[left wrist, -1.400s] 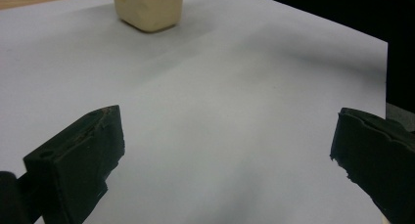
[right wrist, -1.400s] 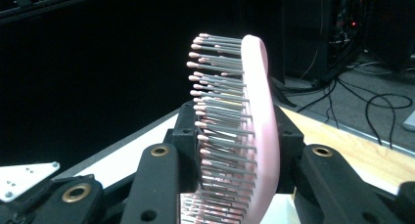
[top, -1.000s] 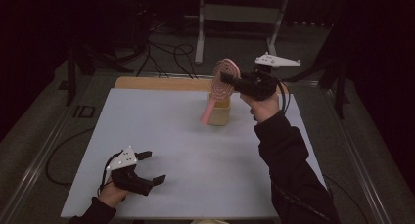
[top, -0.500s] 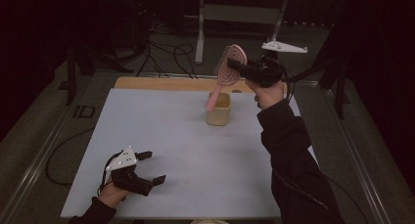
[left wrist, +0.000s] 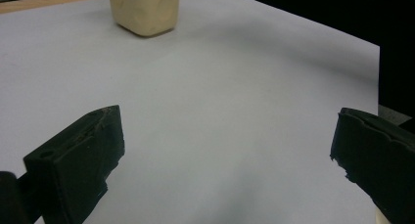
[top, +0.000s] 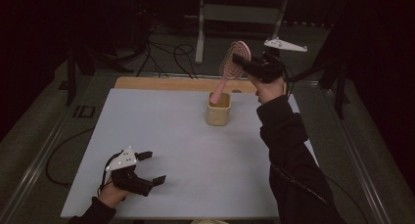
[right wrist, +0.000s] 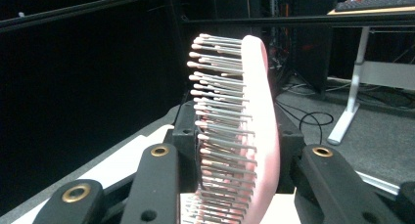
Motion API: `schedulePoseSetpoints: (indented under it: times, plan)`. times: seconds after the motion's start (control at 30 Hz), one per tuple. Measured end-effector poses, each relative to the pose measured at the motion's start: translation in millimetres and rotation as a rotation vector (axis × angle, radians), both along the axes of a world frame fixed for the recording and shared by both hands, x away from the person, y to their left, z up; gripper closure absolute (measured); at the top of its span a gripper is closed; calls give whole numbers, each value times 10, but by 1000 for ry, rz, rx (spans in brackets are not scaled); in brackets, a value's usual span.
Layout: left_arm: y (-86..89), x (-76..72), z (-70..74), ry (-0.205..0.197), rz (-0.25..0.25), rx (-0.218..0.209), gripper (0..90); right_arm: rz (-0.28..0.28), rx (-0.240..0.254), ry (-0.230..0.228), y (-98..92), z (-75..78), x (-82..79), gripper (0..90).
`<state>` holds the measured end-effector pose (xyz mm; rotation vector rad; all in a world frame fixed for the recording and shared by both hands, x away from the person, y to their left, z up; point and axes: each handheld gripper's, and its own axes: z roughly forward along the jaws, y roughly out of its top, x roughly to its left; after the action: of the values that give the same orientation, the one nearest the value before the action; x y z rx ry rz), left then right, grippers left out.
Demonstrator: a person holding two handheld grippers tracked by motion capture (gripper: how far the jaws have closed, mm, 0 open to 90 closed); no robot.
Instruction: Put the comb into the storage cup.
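Hairbrush (top: 232, 67) is the item in play; notes run left to right. Left hand-held gripper (top: 147, 168) rests low on the near-left of the tabletop (top: 161, 131), jaws wide apart and empty, likely parked out of the way. Beige cup (top: 218, 109) stands mid-far on the tabletop. Brush hangs tilted above it, pink handle tip at the cup mouth, contact unclear. Right hand-held gripper (top: 243, 62) is clamped across the bristled head (right wrist: 240, 131), probably so the handle end points down at the cup.

The black right tongs (right wrist: 238, 136) clamped a pink plastic hairbrush with grey bristles (right wrist: 254, 116) by its head, bristles facing left, against a dark room.
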<state>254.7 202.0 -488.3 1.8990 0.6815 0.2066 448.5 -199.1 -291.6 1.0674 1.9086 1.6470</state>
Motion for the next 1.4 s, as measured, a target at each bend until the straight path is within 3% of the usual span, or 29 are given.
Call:
schedulePoseSetpoints:
  times: [0.5,1.4]
  plan:
    - [-18,-5,-2,0,-15,-5,1,-52,-4,31,-47,-309,179,649]
    - [-14,-6,-4,-2,-15,-5,1,-70,-11,74,-20,-766,237,648]
